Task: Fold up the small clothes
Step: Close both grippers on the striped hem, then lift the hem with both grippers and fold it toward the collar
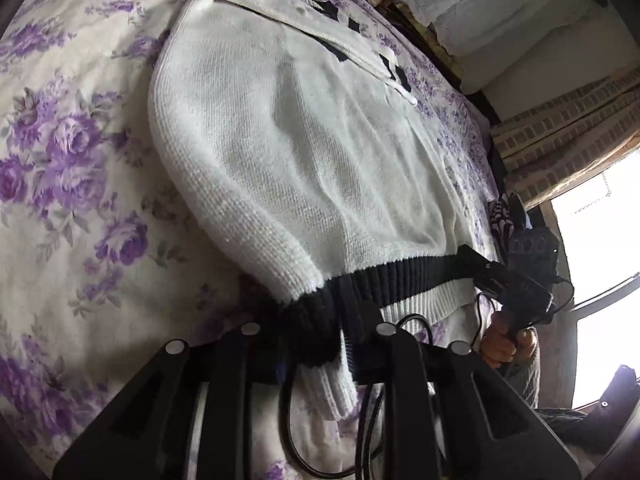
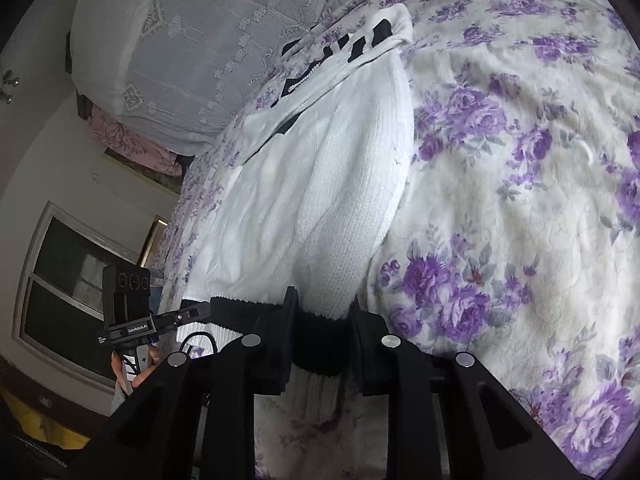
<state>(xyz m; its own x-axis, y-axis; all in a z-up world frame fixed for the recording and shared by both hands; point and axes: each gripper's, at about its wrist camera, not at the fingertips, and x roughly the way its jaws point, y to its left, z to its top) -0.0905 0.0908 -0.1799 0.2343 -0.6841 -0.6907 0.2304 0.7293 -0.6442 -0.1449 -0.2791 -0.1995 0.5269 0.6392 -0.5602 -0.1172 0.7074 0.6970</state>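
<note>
Left wrist | both tongs [image 1: 316, 336] clamp sweater [image 1: 304, 152] hem | bedspread [image 1: 80, 160]

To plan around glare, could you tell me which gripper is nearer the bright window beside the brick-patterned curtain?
Right. The right gripper clamps the black ribbed hem just before the bright window; the left gripper clamps it farther away.
</note>
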